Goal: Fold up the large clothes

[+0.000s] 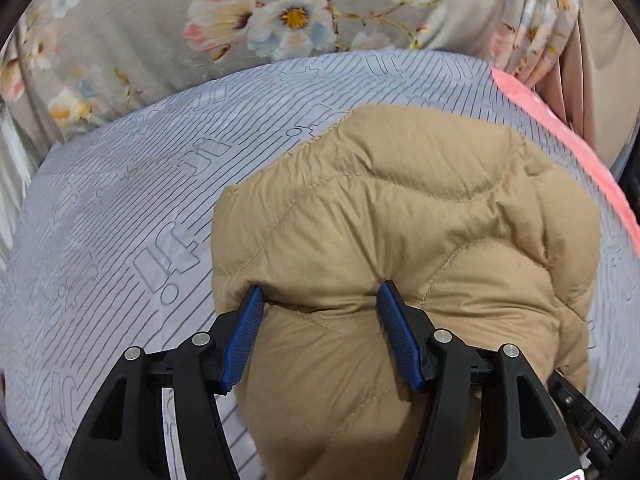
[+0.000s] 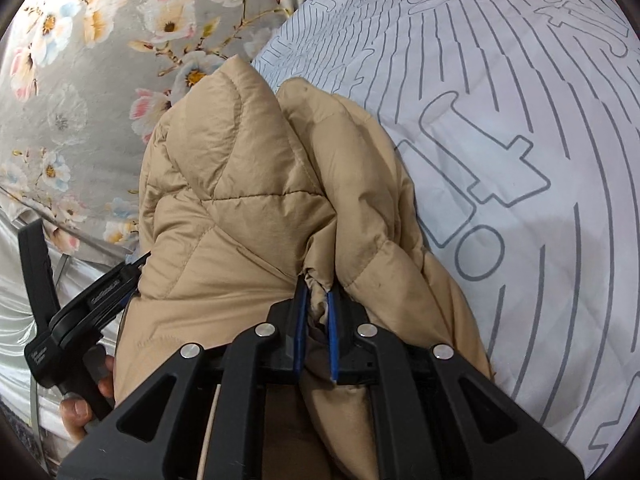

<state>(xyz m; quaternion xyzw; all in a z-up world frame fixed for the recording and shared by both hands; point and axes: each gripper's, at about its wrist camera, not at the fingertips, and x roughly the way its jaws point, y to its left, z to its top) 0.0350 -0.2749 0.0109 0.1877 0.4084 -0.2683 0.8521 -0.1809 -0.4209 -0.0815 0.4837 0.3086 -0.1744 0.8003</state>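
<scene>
- A tan quilted jacket (image 1: 400, 216) lies bunched on a pale grey sheet (image 1: 120, 208) printed with dark lines and outline shapes.
- Seen from the left wrist, the jacket fills the middle and right of the view, puffed up in rounded panels with stitched seams.
- The left gripper (image 1: 320, 300) has its jaws set wide apart. Its blue pads (image 1: 244, 340) press into the jacket on either side of a thick padded fold, and the fabric dents at both tips. Whether it truly holds that fold I cannot tell.
- Seen from the right wrist, the right gripper (image 2: 318, 292) has its jaws nearly together, pinching a thin gathered edge of the jacket (image 2: 240, 200) between its blue pads (image 2: 300, 328).
- From that pinch the jacket rises in two puffy lobes, leaning toward the upper left.
- In the right wrist view, the left gripper (image 2: 80, 308) shows at the lower left as a black handle, touching the jacket's side.
- A hand (image 2: 86, 404) grips that handle; fingers show at the bottom left edge.
- Beyond the sheet (image 2: 520, 160) lies a grey floral cloth (image 1: 160, 32) with white, pink and blue blossoms, along the far side in both views.
- A pink cloth (image 1: 560, 132) runs along the sheet's right edge in the left view, and shows at the top right in the right view.
</scene>
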